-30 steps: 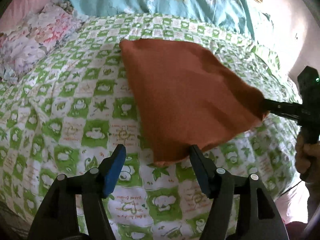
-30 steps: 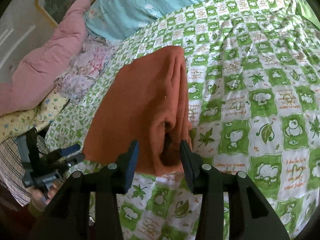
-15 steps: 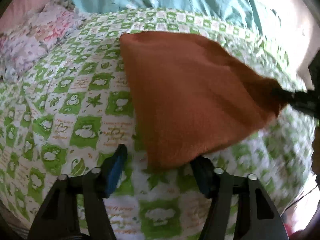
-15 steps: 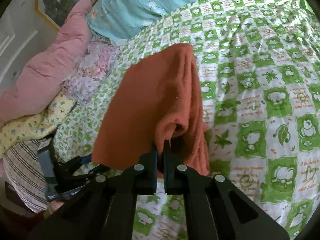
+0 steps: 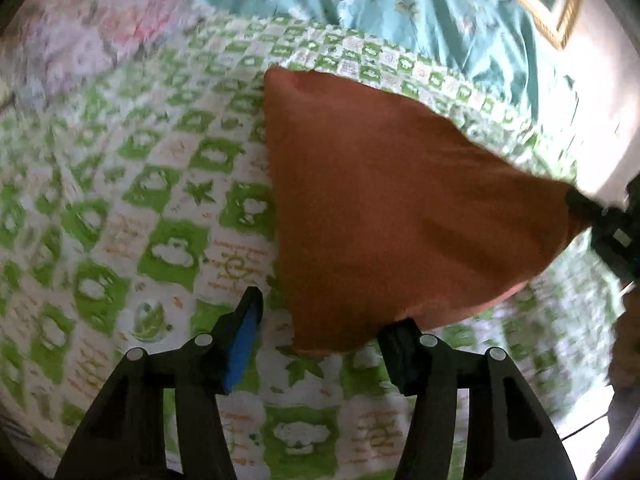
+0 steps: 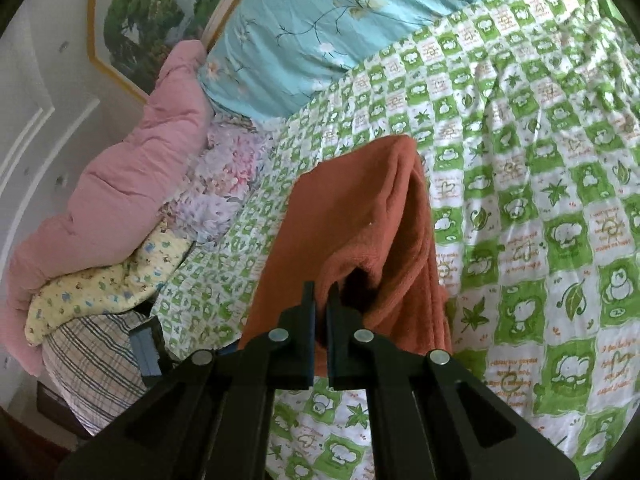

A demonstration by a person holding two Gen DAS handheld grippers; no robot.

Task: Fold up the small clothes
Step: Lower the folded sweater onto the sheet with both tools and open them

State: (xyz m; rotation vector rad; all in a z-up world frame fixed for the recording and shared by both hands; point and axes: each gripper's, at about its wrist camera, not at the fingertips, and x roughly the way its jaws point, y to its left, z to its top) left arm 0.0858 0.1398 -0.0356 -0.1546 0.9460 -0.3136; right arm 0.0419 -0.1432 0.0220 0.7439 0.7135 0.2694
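An orange-brown fleece garment [image 5: 400,208] lies folded on the green-and-white checked bedspread [image 5: 160,200]. My right gripper [image 6: 321,300] is shut on the garment's [image 6: 360,220] near corner and lifts that edge off the bed. It shows at the right edge of the left wrist view [image 5: 584,208]. My left gripper [image 5: 324,320] is open; its jaws straddle the garment's other near corner, with the right finger partly hidden under the cloth. The left gripper's blue pad shows at lower left in the right wrist view [image 6: 146,348].
A turquoise floral quilt [image 6: 320,20] lies at the head of the bed. A pink duvet [image 6: 120,184], floral, yellow and plaid cloths [image 6: 92,352] are piled on the left side. A framed picture [image 6: 148,12] hangs on the wall.
My right gripper closed on the garment's corner and raised it. My left gripper stayed open and moved closer over the other corner.
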